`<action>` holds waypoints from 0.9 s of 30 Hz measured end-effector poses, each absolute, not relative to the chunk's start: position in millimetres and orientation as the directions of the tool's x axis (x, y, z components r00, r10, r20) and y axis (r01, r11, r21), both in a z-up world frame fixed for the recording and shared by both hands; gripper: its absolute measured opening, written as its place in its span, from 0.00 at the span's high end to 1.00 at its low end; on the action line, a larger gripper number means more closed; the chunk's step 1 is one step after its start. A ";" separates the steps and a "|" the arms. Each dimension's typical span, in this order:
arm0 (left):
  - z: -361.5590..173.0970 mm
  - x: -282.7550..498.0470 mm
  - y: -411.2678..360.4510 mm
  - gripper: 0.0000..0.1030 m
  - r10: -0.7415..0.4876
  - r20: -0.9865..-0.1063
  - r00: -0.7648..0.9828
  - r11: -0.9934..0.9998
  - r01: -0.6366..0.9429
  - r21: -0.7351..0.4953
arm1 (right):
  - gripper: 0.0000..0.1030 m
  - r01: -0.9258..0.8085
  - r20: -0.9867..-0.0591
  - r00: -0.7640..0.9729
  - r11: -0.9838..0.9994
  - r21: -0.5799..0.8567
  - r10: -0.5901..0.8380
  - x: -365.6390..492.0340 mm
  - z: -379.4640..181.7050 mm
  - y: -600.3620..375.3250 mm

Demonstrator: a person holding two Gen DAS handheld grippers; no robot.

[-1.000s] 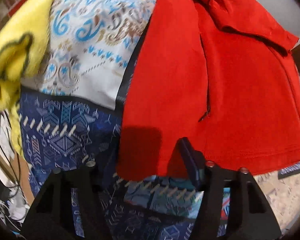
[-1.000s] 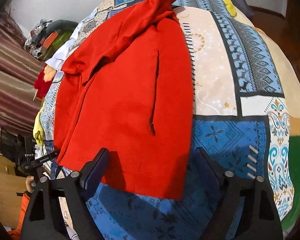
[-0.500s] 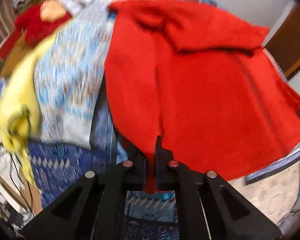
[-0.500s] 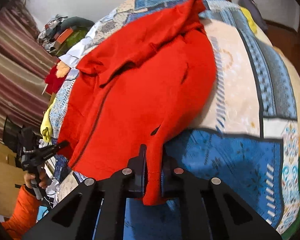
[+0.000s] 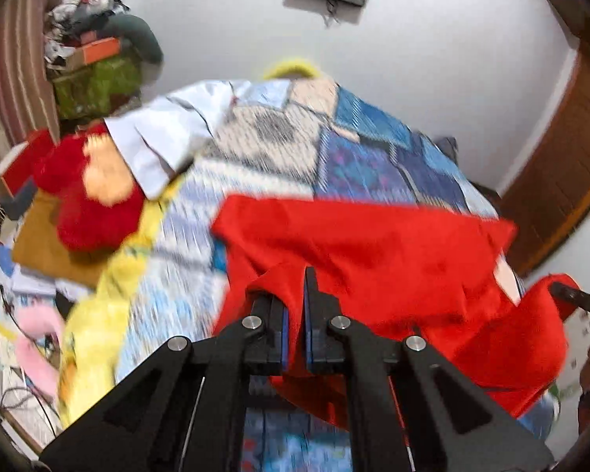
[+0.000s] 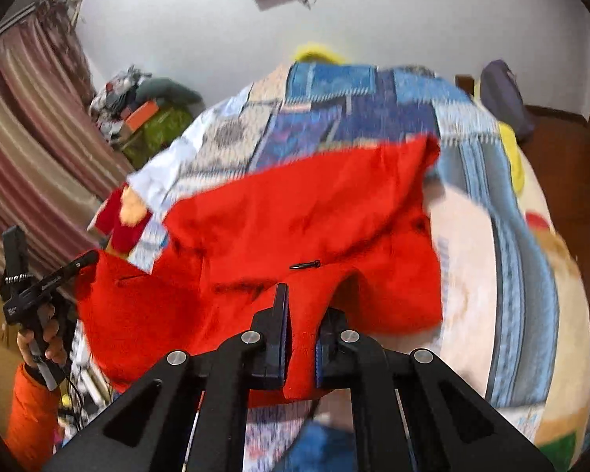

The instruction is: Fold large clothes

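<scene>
red garment (image 5: 373, 244), blue patchwork-patterned bedspread (image 6: 373, 118), striped curtain (image 6: 39, 149)

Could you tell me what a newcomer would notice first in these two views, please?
A bright red garment fills the middle, lifted off the patchwork bedspread. The left claw and right claw each pinch its near edge. On the left of the bed sits a red plush toy, beside a white shirt.

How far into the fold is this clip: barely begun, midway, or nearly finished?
Barely begun. Done: both tools have a hold on the red garment, the left tool and the right tool each shut on an edge of it. In hand: that edge is raised off the patterned bedspread and the cloth hangs bunched between them. Left: no neat fold shows yet, so the fold-over and every later fold remain.
</scene>
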State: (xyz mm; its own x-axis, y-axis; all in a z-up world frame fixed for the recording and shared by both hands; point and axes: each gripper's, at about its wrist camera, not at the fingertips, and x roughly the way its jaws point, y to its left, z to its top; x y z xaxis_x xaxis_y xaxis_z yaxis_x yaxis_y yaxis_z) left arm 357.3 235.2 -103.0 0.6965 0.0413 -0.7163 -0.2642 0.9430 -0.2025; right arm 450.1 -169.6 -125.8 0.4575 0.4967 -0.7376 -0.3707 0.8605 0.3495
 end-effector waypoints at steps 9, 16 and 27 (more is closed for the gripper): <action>-142.8 484.5 296.3 0.94 0.188 -0.740 0.646 0.890 -0.430 -0.149 | 0.93 -0.260 -0.765 0.501 0.913 0.314 0.405 598.0 -143.8 -139.9; -230.6 551.6 310.8 0.94 0.231 -0.825 0.515 0.870 -0.489 -0.061 | 0.93 -0.216 -0.823 0.443 0.934 0.286 0.354 667.2 -213.0 -138.1; -260.9 576.1 298.4 0.92 0.306 -0.863 0.403 0.868 -0.490 0.080 | 0.91 -0.260 -0.768 0.405 0.868 0.423 0.496 676.7 -194.1 -171.8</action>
State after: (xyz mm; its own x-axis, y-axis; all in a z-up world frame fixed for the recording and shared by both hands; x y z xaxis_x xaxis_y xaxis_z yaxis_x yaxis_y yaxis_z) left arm 576.1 298.4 -260.9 0.4026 0.3061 -0.8627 -0.4897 0.8683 0.0796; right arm 676.7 -171.8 -194.1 0.4049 0.4959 -0.7682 -0.2599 0.8679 0.4233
